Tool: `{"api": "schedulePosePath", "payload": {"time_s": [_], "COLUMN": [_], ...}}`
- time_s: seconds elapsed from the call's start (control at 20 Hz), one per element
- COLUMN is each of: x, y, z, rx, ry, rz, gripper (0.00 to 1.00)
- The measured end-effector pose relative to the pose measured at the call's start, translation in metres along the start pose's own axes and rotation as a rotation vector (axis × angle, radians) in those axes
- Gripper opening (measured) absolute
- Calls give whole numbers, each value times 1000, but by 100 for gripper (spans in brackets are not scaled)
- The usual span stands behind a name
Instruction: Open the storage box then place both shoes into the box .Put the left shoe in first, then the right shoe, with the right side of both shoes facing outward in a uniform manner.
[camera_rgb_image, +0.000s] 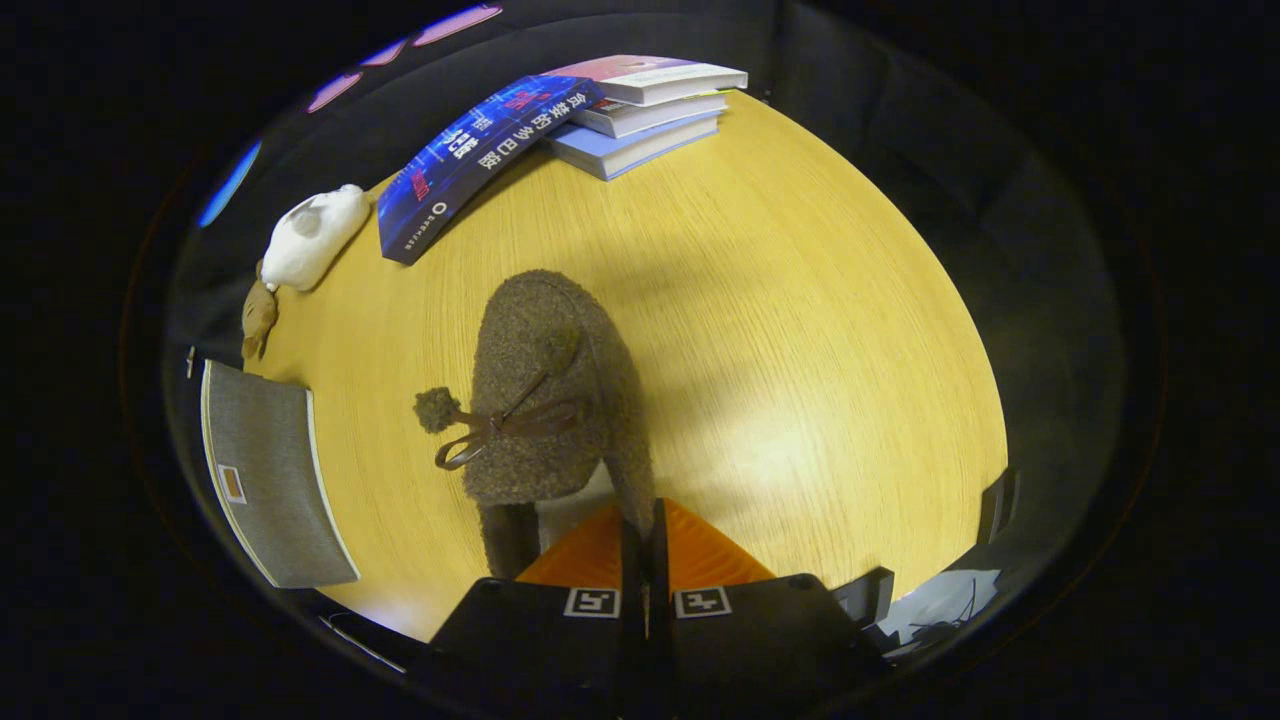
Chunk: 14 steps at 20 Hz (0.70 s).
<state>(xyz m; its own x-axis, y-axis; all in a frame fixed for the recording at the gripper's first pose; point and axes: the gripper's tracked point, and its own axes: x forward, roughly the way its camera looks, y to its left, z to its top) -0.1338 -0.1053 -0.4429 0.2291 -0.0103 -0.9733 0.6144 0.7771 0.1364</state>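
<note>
Gripping shoe (545, 400) rim, fingers (660, 545) closed; shoe extends ahead.

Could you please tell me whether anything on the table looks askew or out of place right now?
One book leans tilted against the stack of books rather than lying flat. The shoe hangs off the tool, whose fingers are closed on the rim of its opening. Nothing looks spilled or damaged.
</note>
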Motion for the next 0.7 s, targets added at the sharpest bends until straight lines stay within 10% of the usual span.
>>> {"api": "schedulePosePath", "payload": {"time_s": [0.7], "x": [-90], "y": [91], "z": [44], "rx": [100], "ry": [-172], "rz": [247], "gripper": [5]}}
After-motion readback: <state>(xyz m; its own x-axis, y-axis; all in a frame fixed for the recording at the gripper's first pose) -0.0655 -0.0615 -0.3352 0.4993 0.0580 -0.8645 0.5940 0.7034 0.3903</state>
